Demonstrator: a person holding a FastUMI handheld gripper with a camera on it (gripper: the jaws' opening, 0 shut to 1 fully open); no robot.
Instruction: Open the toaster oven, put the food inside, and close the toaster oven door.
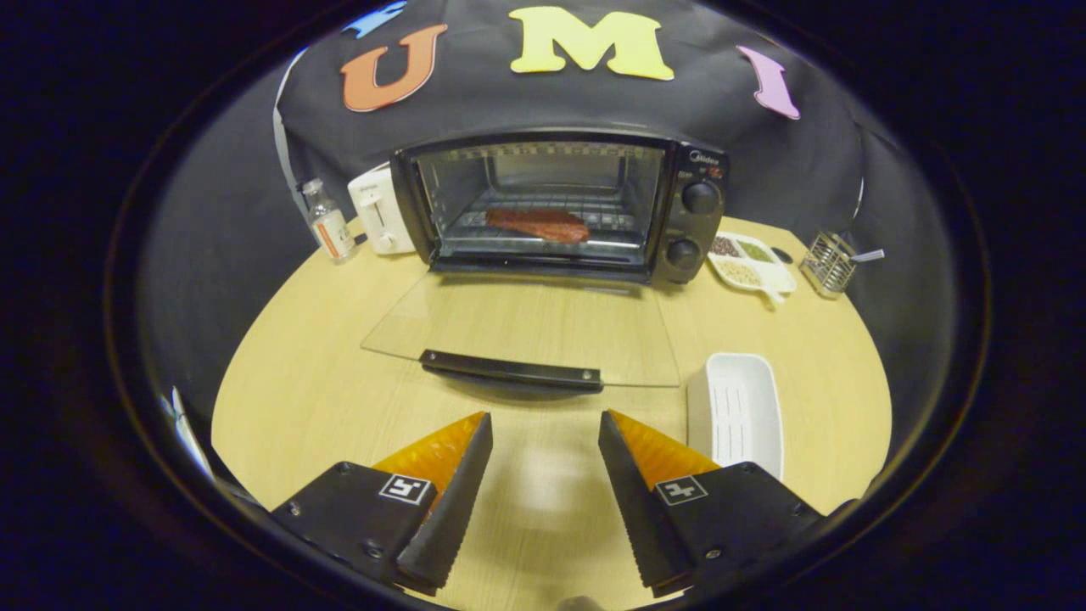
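The black toaster oven (689,216) stands at the far side of the round wooden table. Its glass door (526,327) is folded down flat toward me, with the dark handle (512,370) along its near edge. A reddish-brown piece of food (538,225) lies on the rack inside the oven. My gripper (545,417) is open with nothing between its fingers, hovering over the table a little short of the door handle. A white tray (735,410) lies empty just beyond the right finger.
A white toaster (379,212) and a small clear bottle (329,222) stand left of the oven. Right of the oven are a divided dish of grains (750,263) and a wire holder (829,263). The table's edge (246,356) curves round on both sides.
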